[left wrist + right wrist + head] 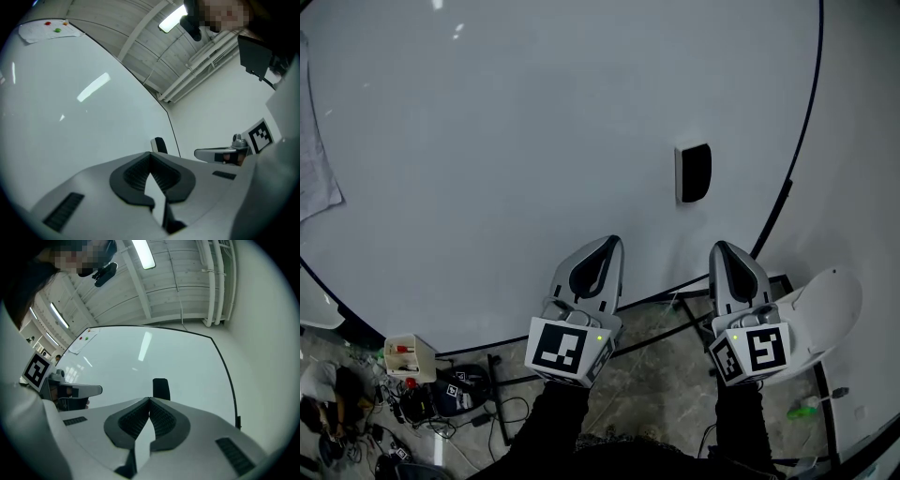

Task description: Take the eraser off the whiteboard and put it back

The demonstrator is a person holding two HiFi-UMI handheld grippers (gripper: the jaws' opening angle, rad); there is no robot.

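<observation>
A black eraser [694,173] with a white side sticks to the big whiteboard [534,141], toward its right edge. The same eraser [159,145] shows small in the left gripper view, and the eraser [161,389] sits just past the jaw tips in the right gripper view. My left gripper [607,244] and right gripper [721,248] hover side by side below the eraser, apart from it. Both are shut, tips meeting, with nothing between them. The right one is closer to the eraser.
The board's black frame [797,150] curves down the right side. A white cloth [317,159] hangs at the board's left edge. Below the board lie a stand's legs [502,403], cables, a small white box [408,356] and a white round object [825,309].
</observation>
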